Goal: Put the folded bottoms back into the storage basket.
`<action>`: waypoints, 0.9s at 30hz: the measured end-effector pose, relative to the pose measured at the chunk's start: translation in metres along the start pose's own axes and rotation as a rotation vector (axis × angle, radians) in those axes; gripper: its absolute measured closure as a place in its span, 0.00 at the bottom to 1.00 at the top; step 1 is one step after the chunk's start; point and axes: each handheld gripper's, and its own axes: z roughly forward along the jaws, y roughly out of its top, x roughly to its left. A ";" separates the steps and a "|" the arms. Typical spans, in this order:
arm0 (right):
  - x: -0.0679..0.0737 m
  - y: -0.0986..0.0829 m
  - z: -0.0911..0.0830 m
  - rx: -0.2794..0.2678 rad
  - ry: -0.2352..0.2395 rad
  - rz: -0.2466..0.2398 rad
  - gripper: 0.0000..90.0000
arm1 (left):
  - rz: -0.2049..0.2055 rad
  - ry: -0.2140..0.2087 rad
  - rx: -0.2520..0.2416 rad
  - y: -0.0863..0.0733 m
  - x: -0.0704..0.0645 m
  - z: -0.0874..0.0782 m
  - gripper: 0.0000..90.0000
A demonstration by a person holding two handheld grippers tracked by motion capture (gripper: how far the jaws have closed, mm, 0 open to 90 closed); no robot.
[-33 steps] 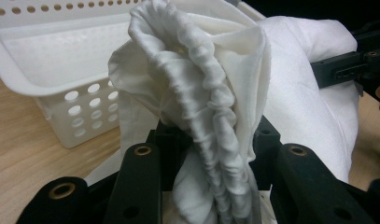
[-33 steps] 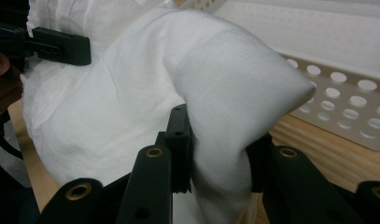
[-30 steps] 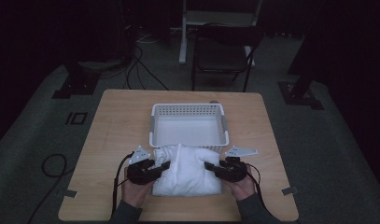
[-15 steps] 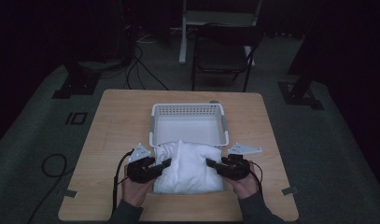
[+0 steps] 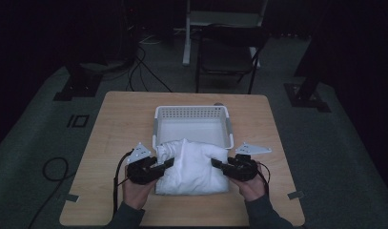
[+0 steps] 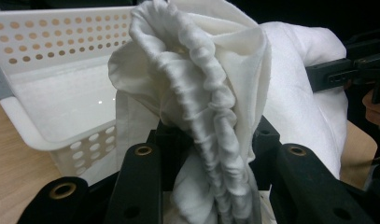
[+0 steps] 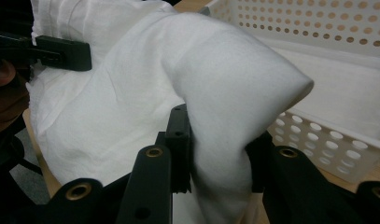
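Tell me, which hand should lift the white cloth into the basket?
Probably both together. The left tongs and right tongs each pinch a side of the cloth, right beside the basket.

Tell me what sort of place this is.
Probably a dim lab or recording studio: a lone wooden table on grey carpet, cables and stand bases on the floor, a folding chair behind.

Looks like a dim recording lab: lone wooden table (image 5: 134, 119) on grey carpet, cables (image 5: 139, 71) and stand bases (image 5: 306, 95) across upper frame.
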 end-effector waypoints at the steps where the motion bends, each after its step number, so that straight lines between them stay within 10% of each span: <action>1: 0.000 0.001 0.000 -0.002 0.000 -0.003 0.79 | 0.001 0.000 -0.003 0.001 0.000 -0.001 0.72; 27: 0.000 0.036 -0.004 -0.067 -0.013 -0.036 0.79 | 0.033 0.024 -0.064 0.038 0.006 -0.006 0.72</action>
